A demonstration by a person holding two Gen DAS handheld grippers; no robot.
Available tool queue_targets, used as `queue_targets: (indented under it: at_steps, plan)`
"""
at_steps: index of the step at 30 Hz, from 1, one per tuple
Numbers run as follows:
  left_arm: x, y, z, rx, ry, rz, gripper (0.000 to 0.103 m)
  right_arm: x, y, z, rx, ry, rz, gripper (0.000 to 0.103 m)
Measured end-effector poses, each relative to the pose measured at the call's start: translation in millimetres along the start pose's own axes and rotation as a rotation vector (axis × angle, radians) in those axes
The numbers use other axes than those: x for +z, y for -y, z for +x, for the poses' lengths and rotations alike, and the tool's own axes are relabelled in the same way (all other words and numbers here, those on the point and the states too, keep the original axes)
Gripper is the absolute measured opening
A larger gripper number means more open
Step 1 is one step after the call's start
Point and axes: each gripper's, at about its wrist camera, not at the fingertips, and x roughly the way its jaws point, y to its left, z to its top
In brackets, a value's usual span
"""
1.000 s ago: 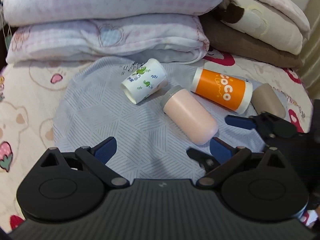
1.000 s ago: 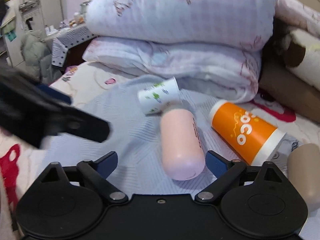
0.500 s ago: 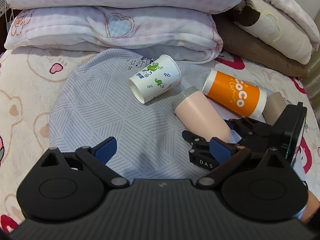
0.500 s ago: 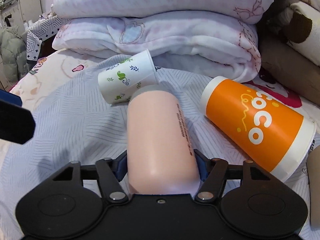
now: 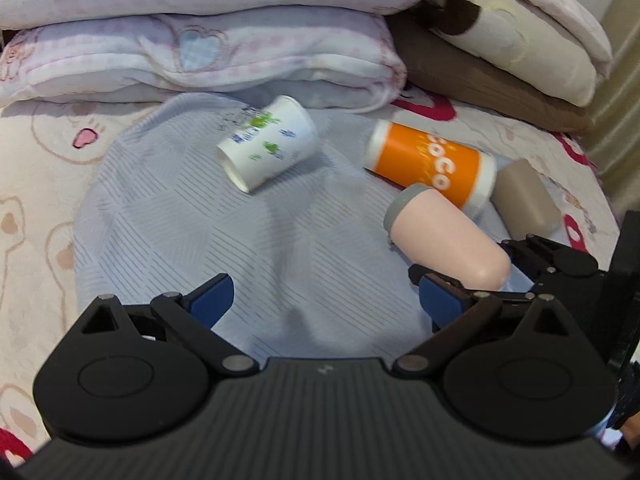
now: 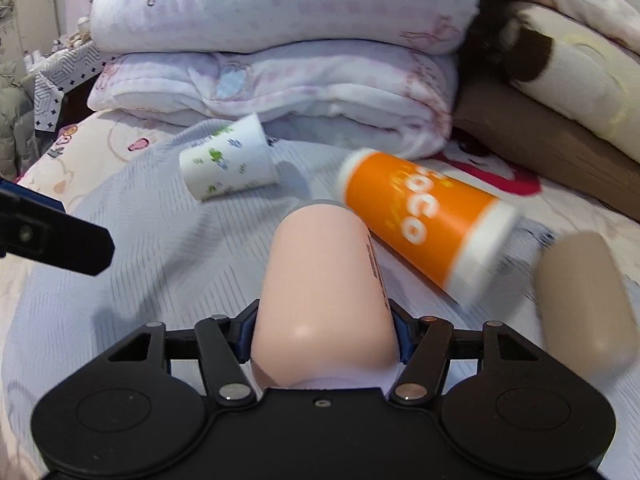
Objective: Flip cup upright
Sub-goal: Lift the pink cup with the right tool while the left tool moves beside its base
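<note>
Right gripper (image 6: pixel 324 344) has its jaws clamped on the pink cup (image 6: pixel 324 280), left gripper (image 5: pixel 320 300) idle with jaws wide, so next it probably tips the rim up, clear of the orange cup (image 6: pixel 424 220).

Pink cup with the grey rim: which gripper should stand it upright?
Right. The right gripper is already clamped on the pink cup with the grey rim, rim pointing away. The left gripper hangs open and empty over the blue-grey striped cloth.

Soft, even indoor light, faint shadows on the grey sheet (image 5: pixel 168 232); motion blur smears the orange cup (image 6: pixel 420 216), and fisheye bends the edges.
</note>
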Motion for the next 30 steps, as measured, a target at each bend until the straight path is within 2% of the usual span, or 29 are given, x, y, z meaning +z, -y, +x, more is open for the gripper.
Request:
queue_targets:
  at_steps: [5,9,14,18,25,28,30]
  plan:
    - [-13,17,-3,-0.061,-0.025,0.007,0.1,-14,11,-27,-0.026,-0.053,0.0,0.067]
    - [-22,30,-8,-0.105,-0.039,0.004,0.1,-31,21,-45,-0.001,-0.088,0.046,0.067]
    - [-33,44,-17,-0.111,-0.02,0.024,0.1,-54,28,-58,0.028,-0.116,0.097,0.067]
    - [-43,48,-17,-0.132,-0.036,0.021,0.1,-66,28,-54,0.027,-0.132,0.076,0.067]
    - [-54,57,-2,-0.108,-0.064,0.072,0.1,-76,20,-40,0.034,-0.174,0.026,0.067]
    - [-55,54,7,-0.135,-0.099,0.041,0.1,-77,23,-39,0.077,-0.211,0.047,0.068]
    - [-57,54,13,-0.142,-0.114,0.031,0.1,-77,25,-44,0.098,-0.216,0.051,0.076]
